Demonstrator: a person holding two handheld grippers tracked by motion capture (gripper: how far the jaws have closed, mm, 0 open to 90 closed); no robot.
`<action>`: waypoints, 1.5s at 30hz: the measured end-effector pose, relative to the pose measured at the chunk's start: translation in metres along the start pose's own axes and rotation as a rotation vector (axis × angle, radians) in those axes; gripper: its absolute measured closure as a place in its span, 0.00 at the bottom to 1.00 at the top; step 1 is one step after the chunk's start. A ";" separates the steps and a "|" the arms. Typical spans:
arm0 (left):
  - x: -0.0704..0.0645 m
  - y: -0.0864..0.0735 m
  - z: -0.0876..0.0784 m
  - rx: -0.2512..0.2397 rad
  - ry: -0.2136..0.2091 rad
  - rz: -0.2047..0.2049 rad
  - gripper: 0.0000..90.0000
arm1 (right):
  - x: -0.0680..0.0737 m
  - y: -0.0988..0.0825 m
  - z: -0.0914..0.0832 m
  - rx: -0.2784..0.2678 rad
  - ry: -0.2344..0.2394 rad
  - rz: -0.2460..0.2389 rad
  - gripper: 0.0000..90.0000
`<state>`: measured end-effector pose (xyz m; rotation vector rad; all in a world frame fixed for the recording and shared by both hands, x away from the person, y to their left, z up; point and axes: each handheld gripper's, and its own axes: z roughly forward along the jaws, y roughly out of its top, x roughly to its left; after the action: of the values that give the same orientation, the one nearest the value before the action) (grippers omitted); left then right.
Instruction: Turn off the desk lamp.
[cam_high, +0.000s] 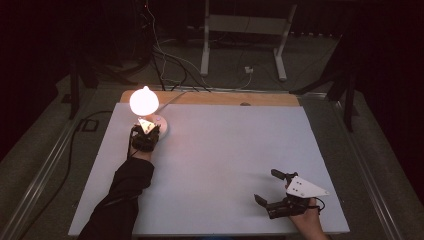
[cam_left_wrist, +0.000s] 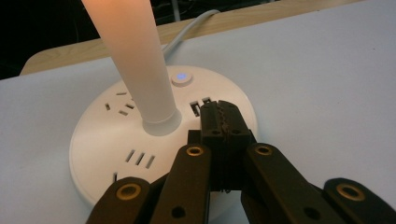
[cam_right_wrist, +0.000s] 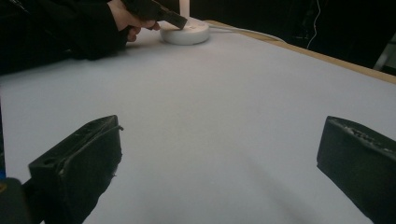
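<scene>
Fingers — left gripper (cam_left_wrist: 223, 122) pressed together on lamp base (cam_left_wrist: 98, 140) | right gripper (cam_high: 270, 187) wide, hovering over table (cam_high: 225, 150).

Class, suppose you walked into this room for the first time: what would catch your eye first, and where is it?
The glowing lamp at the table's far left corner stands out in the dark room, rising from a round white socket base. The left tool, jaws shut, rests on that base near its blue-lit button. The right tool sits open at the near right.

Black left gripper (cam_left_wrist: 223, 122) with brass-ringed screws; right gripper (cam_high: 272, 187) has grey three-cornered plate; left sleeve (cam_high: 120, 197) dark, probably black.
</scene>
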<state>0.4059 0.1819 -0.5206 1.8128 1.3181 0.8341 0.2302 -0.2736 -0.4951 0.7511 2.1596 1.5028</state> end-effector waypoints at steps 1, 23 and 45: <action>0.001 0.001 -0.001 -0.007 0.000 -0.010 1.00 | 0.000 0.000 0.000 -0.001 -0.001 -0.001 0.00; 0.001 0.006 -0.006 -0.032 -0.025 -0.008 1.00 | 0.000 0.000 0.000 -0.001 0.000 0.001 0.00; 0.003 -0.002 -0.001 -0.003 -0.023 0.004 1.00 | 0.001 0.000 0.000 0.003 0.009 0.006 0.00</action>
<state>0.4053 0.1848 -0.5216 1.8179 1.2990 0.8145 0.2300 -0.2730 -0.4951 0.7541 2.1685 1.5092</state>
